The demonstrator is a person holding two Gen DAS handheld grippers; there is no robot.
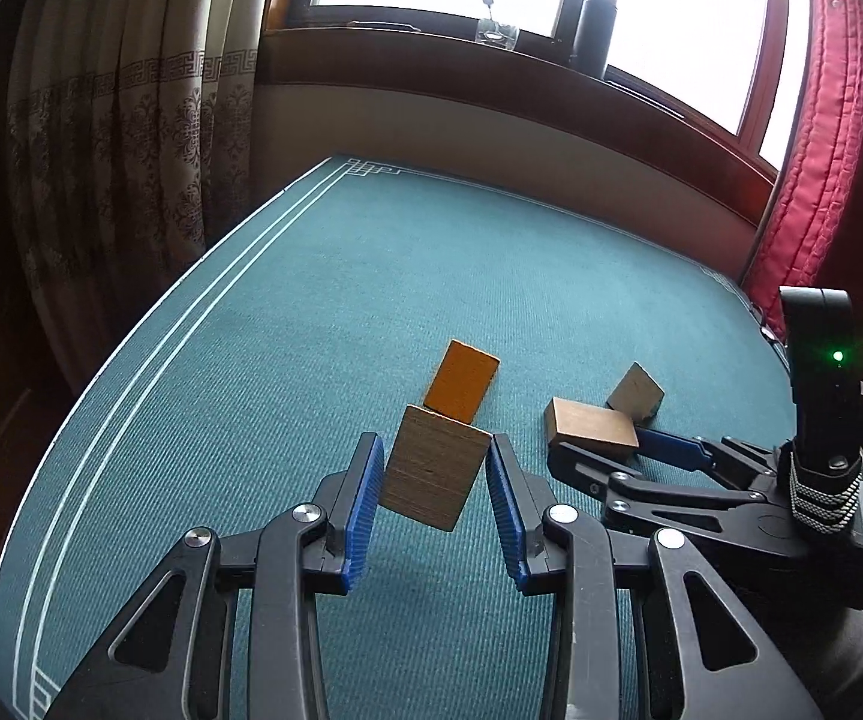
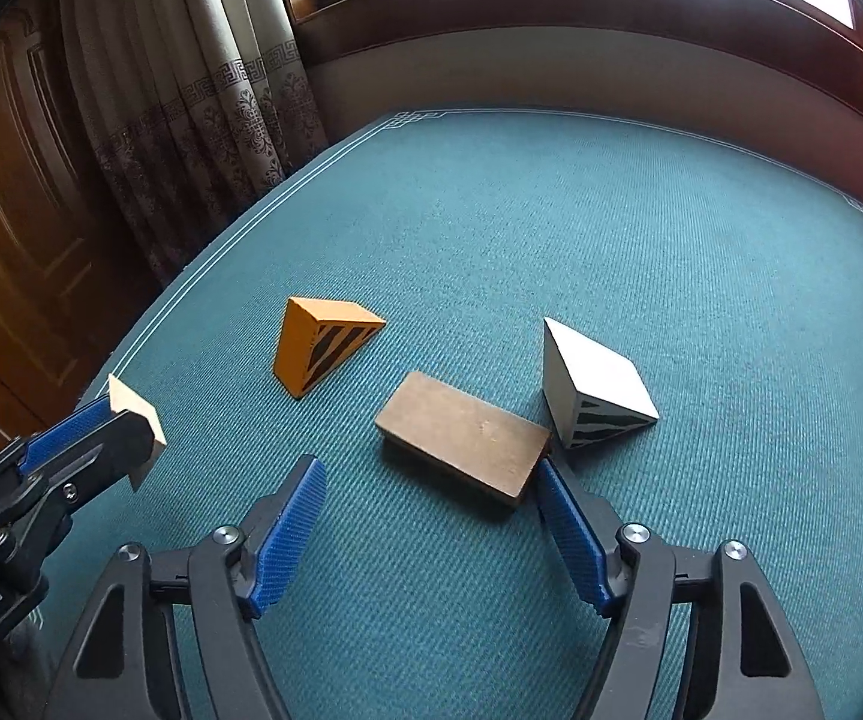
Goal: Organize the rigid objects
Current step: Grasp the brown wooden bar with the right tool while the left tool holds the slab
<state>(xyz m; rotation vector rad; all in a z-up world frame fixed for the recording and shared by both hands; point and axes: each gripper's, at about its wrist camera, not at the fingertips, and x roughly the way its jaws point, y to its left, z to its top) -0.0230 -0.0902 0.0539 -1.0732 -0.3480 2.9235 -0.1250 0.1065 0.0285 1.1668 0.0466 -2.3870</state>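
Nearest the lens, your left gripper clamps a pale plywood block between its blue pads, holding it tilted above the teal tablecloth. Your right gripper stands partly spread, with nothing pinched; its right pad sits just beside the end of a flat brown block lying on the cloth. A white wedge with black stripes rests just beyond that block. An orange striped wedge sits apart, to the left.

At the lower left of the right wrist view, white lettering on the left gripper body reads "enRobot.AI", its start cut off.
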